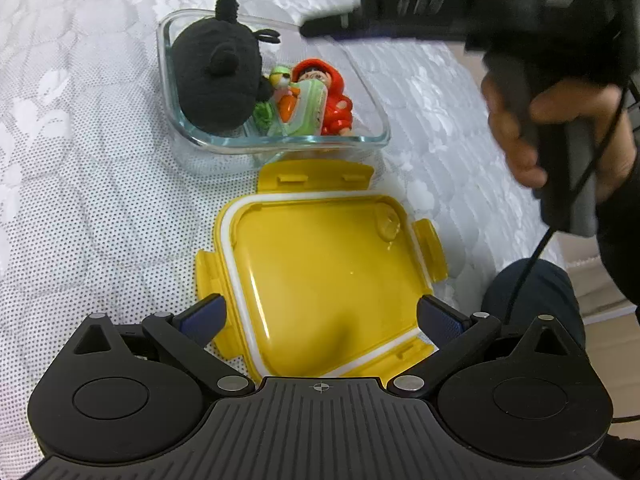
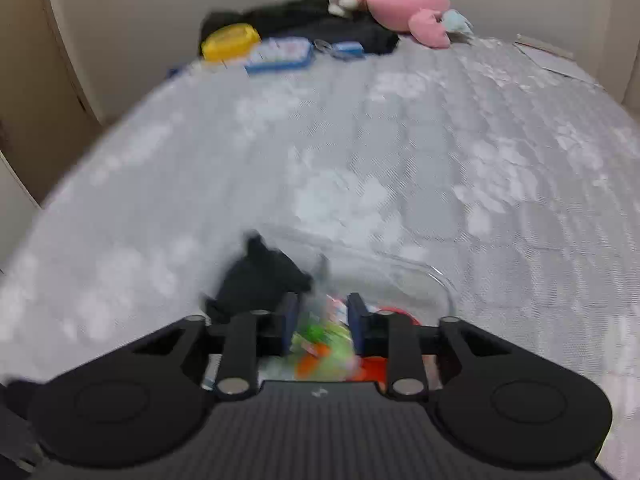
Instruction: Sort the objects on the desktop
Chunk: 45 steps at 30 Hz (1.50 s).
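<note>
Glass container (image 1: 276,142) sits on the white patterned bed (image 1: 80,184), well in from its edges, and holds three toys: a black plush toy (image 1: 216,80) on its left side, a green and orange toy (image 1: 296,108) in the middle, and a red-hooded figure (image 1: 332,96) on the right, all touching one another. Just beside the container's near wall lies the yellow lid (image 1: 320,276), flat and inside up, with its white seal showing and its four clips folded outward.

Left tool (image 1: 320,320) hovers over the near edge of the lid with its blue-padded fingers (image 1: 204,316) spread wide, one on each side of the lid and pressing on nothing.

Right tool (image 2: 322,324), gripped by a hand (image 1: 560,136), hangs above the container. Its view is blurred, but the fingers stand partly apart with a gap between them, the green and orange toy showing below through that gap; nothing is clamped.

At the far edge of the bed lie a pink plush toy (image 2: 400,0), a dark cloth (image 2: 312,20), a yellow box (image 2: 230,42) and a blue box (image 2: 280,54).
</note>
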Tool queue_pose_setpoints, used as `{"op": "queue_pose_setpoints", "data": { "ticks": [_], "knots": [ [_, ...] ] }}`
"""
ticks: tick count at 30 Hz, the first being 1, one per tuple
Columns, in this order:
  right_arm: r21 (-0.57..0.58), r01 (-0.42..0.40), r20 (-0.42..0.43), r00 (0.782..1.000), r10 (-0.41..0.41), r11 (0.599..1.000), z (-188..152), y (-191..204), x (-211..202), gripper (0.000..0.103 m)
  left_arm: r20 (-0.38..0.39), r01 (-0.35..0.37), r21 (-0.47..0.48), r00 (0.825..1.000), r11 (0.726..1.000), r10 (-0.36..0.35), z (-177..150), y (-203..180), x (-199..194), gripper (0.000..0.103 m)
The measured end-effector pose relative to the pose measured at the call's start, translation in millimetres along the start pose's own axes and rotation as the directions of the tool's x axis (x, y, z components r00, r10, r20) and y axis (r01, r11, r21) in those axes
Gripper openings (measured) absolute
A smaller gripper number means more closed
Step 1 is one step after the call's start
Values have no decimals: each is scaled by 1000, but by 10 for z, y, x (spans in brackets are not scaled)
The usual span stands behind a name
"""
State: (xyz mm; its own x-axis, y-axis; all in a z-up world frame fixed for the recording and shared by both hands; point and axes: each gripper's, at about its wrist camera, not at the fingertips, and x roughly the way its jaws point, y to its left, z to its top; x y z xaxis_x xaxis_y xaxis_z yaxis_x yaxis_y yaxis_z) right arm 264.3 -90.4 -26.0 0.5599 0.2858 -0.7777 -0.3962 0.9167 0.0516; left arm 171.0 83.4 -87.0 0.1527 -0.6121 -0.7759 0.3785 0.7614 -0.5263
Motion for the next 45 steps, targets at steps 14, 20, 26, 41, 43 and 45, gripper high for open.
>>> {"op": "queue_pose_setpoints", "data": {
  "ticks": [14,20,26,41,43,45],
  "knots": [
    [-4,-37,-11,999,37,999,119,437,454,17,-4,0,-5,1000,1000,0,-12,9,11,103],
    [67,-73,-58,995,77,995,52,359,361,17,-9,-2,1,1000,1000,2,-10,-20,23,103],
    [32,-31,-12,999,31,999,143,360,600,19,-14,-1,-2,1000,1000,1,-4,-19,55,103],
    [141,-90,-81,991,102,986,55,191,600,25,-17,-2,4,1000,1000,2,-6,-51,106,103],
    [129,-83,-71,993,93,988,53,215,612,26,-17,-1,4,1000,1000,1,-4,-50,111,103],
    [90,-66,-57,996,71,994,84,261,626,37,-19,3,2,1000,1000,-3,3,-34,111,103]
  ]
}}
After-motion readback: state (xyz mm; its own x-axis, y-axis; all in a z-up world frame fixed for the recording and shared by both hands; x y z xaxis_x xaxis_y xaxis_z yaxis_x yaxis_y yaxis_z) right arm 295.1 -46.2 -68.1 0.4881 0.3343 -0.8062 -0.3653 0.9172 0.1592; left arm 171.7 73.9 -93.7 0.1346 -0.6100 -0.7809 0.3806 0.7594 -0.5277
